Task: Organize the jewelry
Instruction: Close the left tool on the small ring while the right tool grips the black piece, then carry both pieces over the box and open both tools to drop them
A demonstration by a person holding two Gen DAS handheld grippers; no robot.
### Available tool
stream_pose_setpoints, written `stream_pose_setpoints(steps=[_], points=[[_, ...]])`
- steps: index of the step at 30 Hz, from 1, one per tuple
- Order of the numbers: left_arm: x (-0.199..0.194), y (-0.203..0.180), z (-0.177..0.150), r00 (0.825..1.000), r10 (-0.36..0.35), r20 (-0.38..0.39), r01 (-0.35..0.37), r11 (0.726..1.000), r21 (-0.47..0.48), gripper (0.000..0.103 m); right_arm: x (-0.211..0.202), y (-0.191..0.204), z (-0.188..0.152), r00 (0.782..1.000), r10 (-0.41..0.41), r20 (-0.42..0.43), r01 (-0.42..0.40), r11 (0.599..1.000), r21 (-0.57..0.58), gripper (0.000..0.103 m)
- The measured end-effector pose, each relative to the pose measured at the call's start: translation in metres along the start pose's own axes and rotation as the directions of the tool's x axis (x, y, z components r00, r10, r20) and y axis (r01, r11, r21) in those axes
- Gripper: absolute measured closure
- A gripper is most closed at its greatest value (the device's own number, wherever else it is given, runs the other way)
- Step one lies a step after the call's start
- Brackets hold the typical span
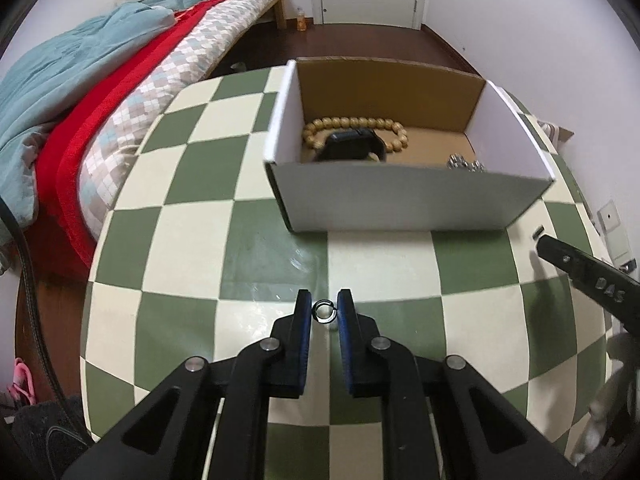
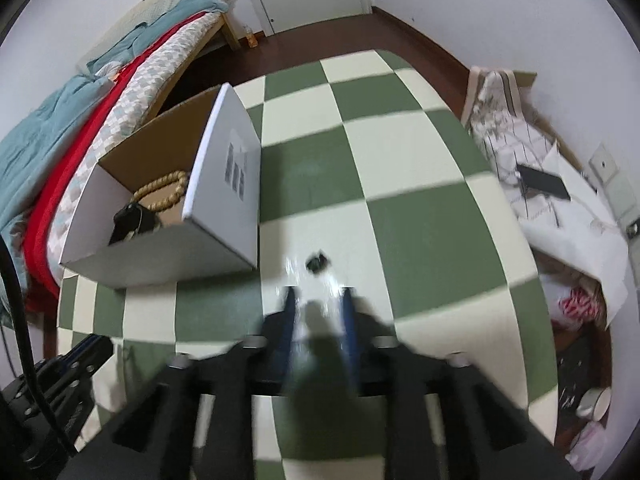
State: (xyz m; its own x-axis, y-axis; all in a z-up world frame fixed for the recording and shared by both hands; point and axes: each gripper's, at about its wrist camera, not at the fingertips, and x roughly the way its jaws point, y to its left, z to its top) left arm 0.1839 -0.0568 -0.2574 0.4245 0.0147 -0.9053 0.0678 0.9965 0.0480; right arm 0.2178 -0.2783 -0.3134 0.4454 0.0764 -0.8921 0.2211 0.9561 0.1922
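Observation:
In the left wrist view my left gripper [image 1: 325, 306] is shut on a small silver ring [image 1: 324, 311], held between its blue pads just above the checkered table [image 1: 192, 216]. A white cardboard box [image 1: 408, 200] stands ahead; inside lie a wooden bead bracelet [image 1: 352, 124], a black watch [image 1: 352, 145] and a silver piece [image 1: 466, 163]. In the blurred right wrist view my right gripper [image 2: 320, 296] is open and empty over the table. A small dark item [image 2: 317, 262] lies just beyond its tips. The box [image 2: 224, 184] is to its left.
A bed [image 1: 132, 76] with blue and red covers runs along the table's left side. Cloth, papers and a black phone [image 2: 544, 184] are piled at the right. My right gripper's finger [image 1: 584, 276] shows at the right edge of the left wrist view.

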Motion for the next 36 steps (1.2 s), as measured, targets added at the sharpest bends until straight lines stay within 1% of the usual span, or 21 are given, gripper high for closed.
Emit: stream_pose_setpoints(steps=[3,4,9,10,11,12,14,21,26,32,36], points=[[0.0,0.005,0.005,1.0,-0.003,0.001,0.003,1.0,-0.016,0.093,0.012,0.01,0.01,0.999,-0.05,-0.018,0.05,0.998,-0.043,0.068],[0.0,0.006,0.007,1.0,-0.001,0.003,0.001,1.0,-0.018,0.093,0.014,0.013,0.012,0.998,-0.067,-0.01,0.066,0.996,-0.06,0.068],[0.001,0.007,0.012,1.0,-0.002,0.011,0.003,1.0,-0.023,0.093,0.021,0.026,0.018,0.994,-0.107,0.005,0.107,0.988,-0.107,0.068],[0.001,0.008,0.013,1.0,-0.002,0.012,0.003,1.0,-0.023,0.093,0.021,0.028,0.018,0.993,-0.117,0.008,0.117,0.986,-0.117,0.071],[0.001,0.008,0.014,1.0,-0.003,0.012,0.003,1.0,-0.023,0.093,0.022,0.031,0.017,0.992,-0.128,0.014,0.129,0.983,-0.13,0.082],[0.001,0.008,0.014,1.0,-0.003,0.013,0.003,1.0,-0.024,0.093,0.022,0.033,0.016,0.991,-0.13,0.018,0.131,0.982,-0.139,0.091],[0.002,0.008,0.014,1.0,-0.003,0.012,0.004,1.0,-0.027,0.093,0.021,0.037,0.014,0.99,-0.138,0.023,0.14,0.978,-0.156,0.099],[-0.004,0.01,0.012,1.0,-0.005,0.013,0.005,1.0,-0.028,0.093,0.013,0.038,0.005,0.993,-0.113,0.03,0.116,0.98,-0.163,0.099],[-0.018,0.006,0.014,1.0,-0.013,0.026,0.013,1.0,-0.017,0.093,-0.012,0.041,-0.003,0.996,-0.076,0.051,0.083,0.986,-0.147,0.099],[-0.056,-0.002,0.028,0.995,-0.025,0.097,0.025,1.0,0.004,0.093,-0.06,0.057,-0.009,0.996,-0.009,0.09,0.022,0.989,-0.148,0.099],[-0.077,-0.003,0.041,0.989,-0.029,0.143,0.028,1.0,0.013,0.093,-0.09,0.069,-0.003,0.991,0.019,0.132,0.001,0.988,-0.153,0.099]])
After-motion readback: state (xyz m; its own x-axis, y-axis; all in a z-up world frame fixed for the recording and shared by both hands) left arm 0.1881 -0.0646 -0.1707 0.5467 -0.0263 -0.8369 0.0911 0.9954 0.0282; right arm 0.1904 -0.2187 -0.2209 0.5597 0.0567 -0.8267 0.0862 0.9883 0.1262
